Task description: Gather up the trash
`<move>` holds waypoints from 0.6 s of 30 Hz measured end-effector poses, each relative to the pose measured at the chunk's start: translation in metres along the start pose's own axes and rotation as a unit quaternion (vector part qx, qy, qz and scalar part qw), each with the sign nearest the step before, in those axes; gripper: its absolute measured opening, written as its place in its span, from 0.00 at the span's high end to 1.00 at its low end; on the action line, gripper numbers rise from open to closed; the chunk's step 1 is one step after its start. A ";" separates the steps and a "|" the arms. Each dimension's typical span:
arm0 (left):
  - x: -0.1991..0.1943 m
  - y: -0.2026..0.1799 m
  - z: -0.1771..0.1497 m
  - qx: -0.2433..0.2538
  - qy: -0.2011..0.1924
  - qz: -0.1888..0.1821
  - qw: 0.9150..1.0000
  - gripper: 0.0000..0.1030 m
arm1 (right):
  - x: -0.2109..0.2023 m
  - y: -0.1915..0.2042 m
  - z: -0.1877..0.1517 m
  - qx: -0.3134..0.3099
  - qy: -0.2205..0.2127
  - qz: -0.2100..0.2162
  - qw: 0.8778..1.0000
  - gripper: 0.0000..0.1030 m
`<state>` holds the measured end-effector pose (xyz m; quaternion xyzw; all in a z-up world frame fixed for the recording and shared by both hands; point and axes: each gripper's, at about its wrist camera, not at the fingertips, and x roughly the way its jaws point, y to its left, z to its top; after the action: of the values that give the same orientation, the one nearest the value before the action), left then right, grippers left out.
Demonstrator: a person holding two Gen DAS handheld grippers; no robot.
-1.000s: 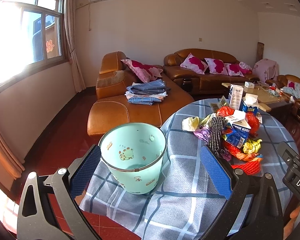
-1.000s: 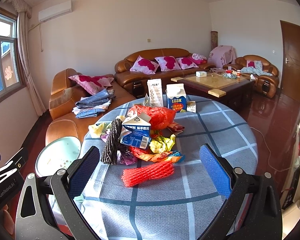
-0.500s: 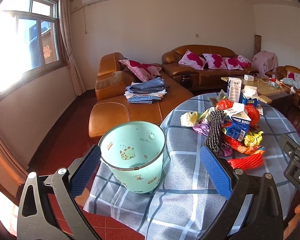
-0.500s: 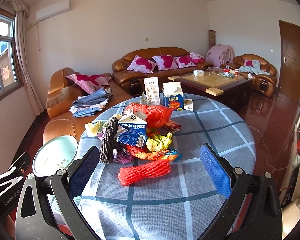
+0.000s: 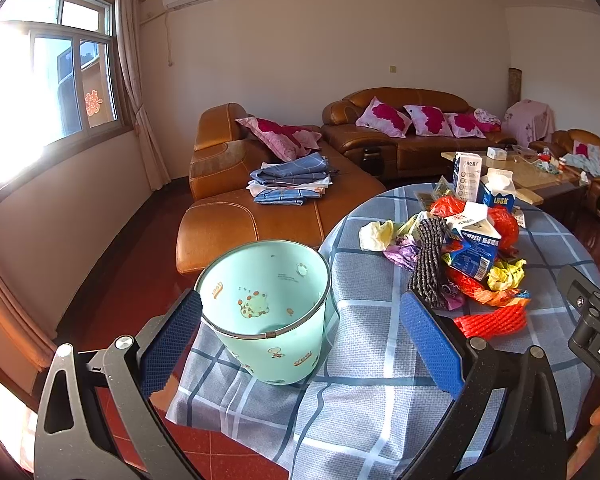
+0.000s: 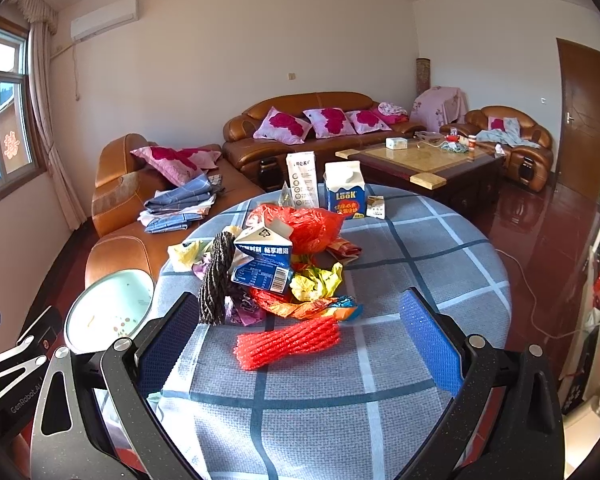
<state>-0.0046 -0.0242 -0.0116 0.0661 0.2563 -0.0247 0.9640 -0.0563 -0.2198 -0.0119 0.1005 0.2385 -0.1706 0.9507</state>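
Note:
A pale green bin [image 5: 266, 312] stands empty on the round table's left edge; its rim [image 6: 108, 312] shows at the left of the right wrist view. My left gripper [image 5: 300, 344] is open just in front of it, holding nothing. Mid-table lies a trash pile: a blue milk carton [image 6: 264, 262], a red plastic bag [image 6: 312, 226], a dark knitted bundle [image 6: 216, 280], yellow wrappers [image 6: 316, 282] and a red foam net [image 6: 288, 342]. The red foam net [image 5: 490, 320] lies nearest. My right gripper [image 6: 296, 340] is open, its fingers on either side of the net but short of it.
The table [image 6: 420, 264] has a grey-blue checked cloth. Two upright cartons [image 6: 344, 196] stand at its far side. Brown leather sofas [image 5: 228, 200] with folded clothes, a coffee table [image 6: 420, 160] and a door [image 6: 584, 120] lie beyond. Red tiled floor surrounds the table.
Both grippers have drawn back a little and tilted up, so the bin and trash pile sit slightly lower in view. Both stay open.

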 end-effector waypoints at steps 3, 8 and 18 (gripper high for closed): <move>0.000 0.000 0.000 0.000 0.001 -0.002 1.000 0.06 | 0.000 0.000 0.000 -0.001 0.000 0.000 1.000 0.04; 0.002 -0.002 -0.001 -0.002 0.005 -0.011 1.000 0.06 | 0.000 0.000 0.000 -0.004 -0.003 -0.002 1.000 0.04; 0.008 0.000 -0.004 -0.011 0.012 -0.025 1.000 0.06 | 0.010 0.002 0.004 -0.018 -0.001 -0.004 1.000 0.04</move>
<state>0.0000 -0.0241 -0.0187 0.0491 0.2695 -0.0449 0.9607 -0.0461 -0.2216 -0.0132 0.0819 0.2407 -0.1697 0.9521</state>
